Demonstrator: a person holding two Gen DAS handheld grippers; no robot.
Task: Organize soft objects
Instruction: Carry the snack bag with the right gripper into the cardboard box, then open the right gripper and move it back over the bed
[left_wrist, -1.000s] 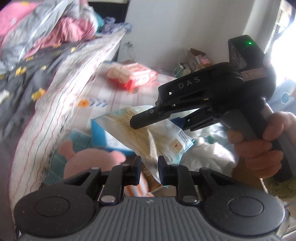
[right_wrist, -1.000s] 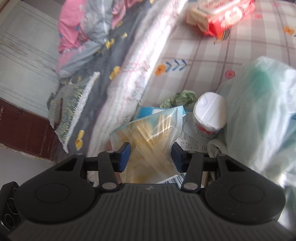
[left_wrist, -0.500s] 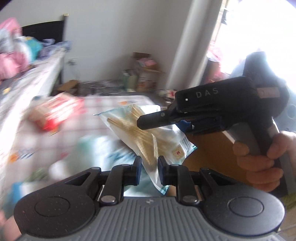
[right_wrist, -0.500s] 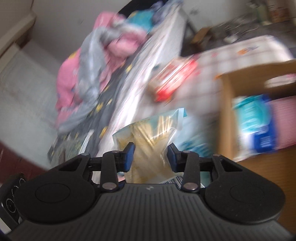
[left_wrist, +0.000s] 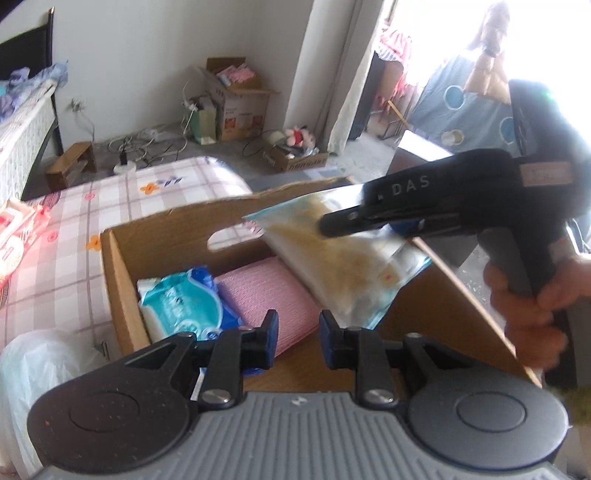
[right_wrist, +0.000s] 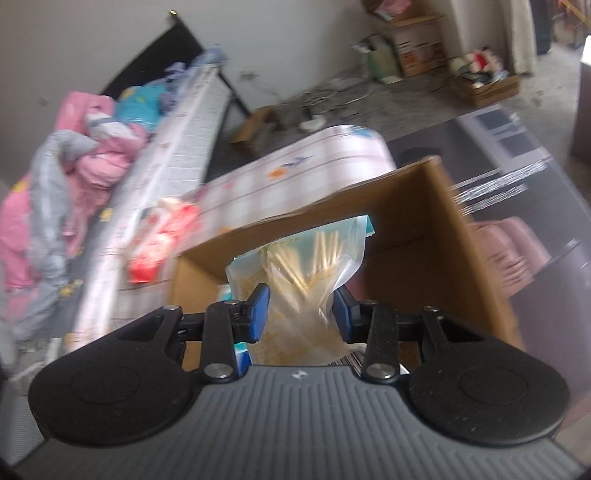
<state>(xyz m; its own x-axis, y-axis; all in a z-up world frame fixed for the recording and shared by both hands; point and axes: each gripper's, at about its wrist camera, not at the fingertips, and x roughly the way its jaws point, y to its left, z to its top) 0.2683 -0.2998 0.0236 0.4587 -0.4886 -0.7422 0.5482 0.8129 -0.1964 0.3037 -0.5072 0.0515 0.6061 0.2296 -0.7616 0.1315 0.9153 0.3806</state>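
Left wrist view: right gripper (left_wrist: 334, 229) fingers clamp the clear bag (left_wrist: 343, 266) over the cardboard box (left_wrist: 122, 280), long axis 11-to-5. Tissue pack (left_wrist: 184, 299) and pink roll (left_wrist: 273, 295) lie inside. Left gripper (left_wrist: 295, 338) fingers narrow, just opening, empty.

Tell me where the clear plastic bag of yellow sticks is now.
The clear plastic bag of yellow sticks hangs between the right gripper's pads, over the open brown cardboard box, above the pink roll.

bedding (right_wrist: 74, 192) smeared (motion blur), red pack (left_wrist: 18, 236) cut off
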